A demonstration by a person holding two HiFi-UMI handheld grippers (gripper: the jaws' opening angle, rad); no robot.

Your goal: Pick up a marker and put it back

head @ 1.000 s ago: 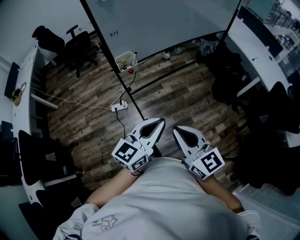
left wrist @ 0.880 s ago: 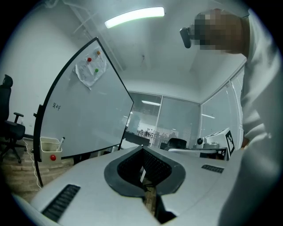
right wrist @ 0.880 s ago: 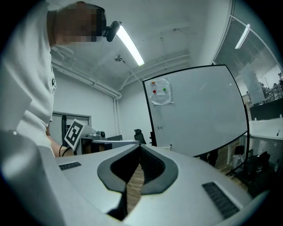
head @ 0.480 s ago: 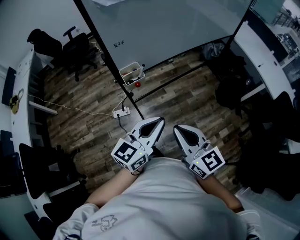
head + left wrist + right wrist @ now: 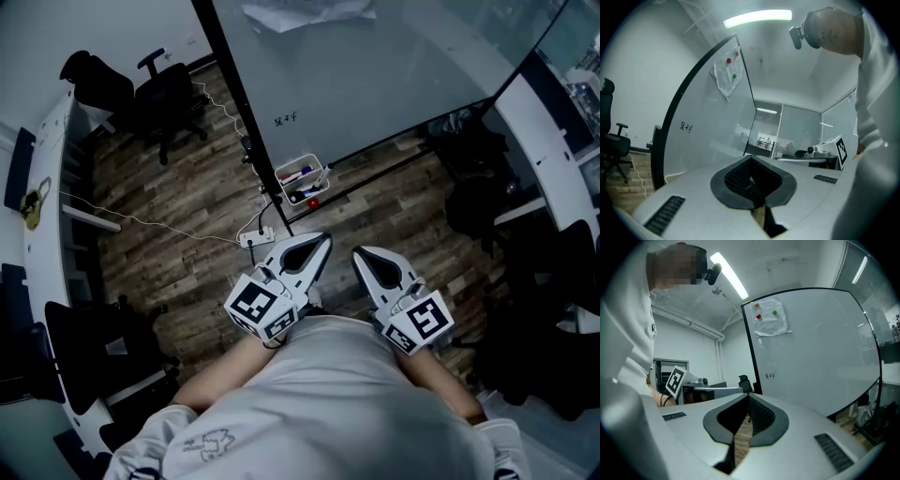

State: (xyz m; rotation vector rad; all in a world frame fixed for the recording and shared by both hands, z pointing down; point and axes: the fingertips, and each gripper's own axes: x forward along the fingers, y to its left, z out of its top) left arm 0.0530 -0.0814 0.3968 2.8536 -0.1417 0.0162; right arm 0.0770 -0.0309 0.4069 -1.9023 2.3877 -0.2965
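Observation:
A white basket (image 5: 302, 184) holding several markers hangs at the foot of the whiteboard (image 5: 384, 75), just ahead of me. My left gripper (image 5: 322, 243) and right gripper (image 5: 361, 255) are held side by side close to my chest, both pointing at the board. Each is shut with nothing between its jaws. The left gripper view has the shut left gripper (image 5: 751, 160) aimed at the whiteboard (image 5: 712, 117); in the right gripper view the right gripper (image 5: 748, 398) is likewise shut before the whiteboard (image 5: 811, 343). No marker is held.
A sheet of paper (image 5: 309, 11) is pinned high on the board. A power strip (image 5: 255, 238) and cables lie on the wood floor. Black office chairs (image 5: 159, 94) stand at the left by a white desk (image 5: 42, 187); another desk (image 5: 544, 122) lies right.
The whiteboard and the marker basket have come closer and lower in the head view as the person walked toward them. Both grippers stayed shut in the same pose.

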